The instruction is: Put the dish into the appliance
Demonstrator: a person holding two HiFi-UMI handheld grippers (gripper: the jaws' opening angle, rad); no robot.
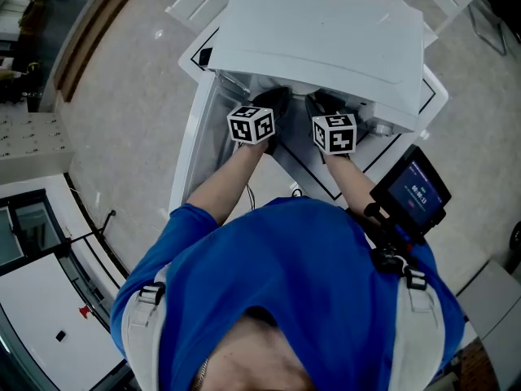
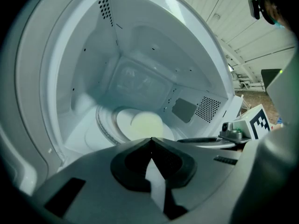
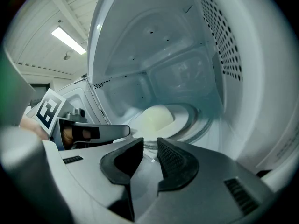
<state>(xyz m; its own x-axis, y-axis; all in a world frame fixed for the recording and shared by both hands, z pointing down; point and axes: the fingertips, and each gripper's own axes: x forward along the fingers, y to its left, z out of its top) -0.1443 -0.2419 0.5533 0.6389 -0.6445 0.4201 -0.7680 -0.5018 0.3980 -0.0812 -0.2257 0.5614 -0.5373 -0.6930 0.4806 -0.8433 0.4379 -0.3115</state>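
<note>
While the dish (image 2: pixel 146 124) sits level in the appliance (image 2: pixel 140 55), left gripper (image 2: pixel 150 140) is closed, right gripper (image 3: pixel 150 143) parted.

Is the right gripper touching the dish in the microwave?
Apart. Right gripper view: right gripper jaws slightly open, empty, with turntable visible between them and the dish.

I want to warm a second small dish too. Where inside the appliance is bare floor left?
Only narrow strips: between the turntable and the left wall, and between it and the vented right wall. The dish fills the middle; the left gripper and right gripper crowd the opening.
</note>
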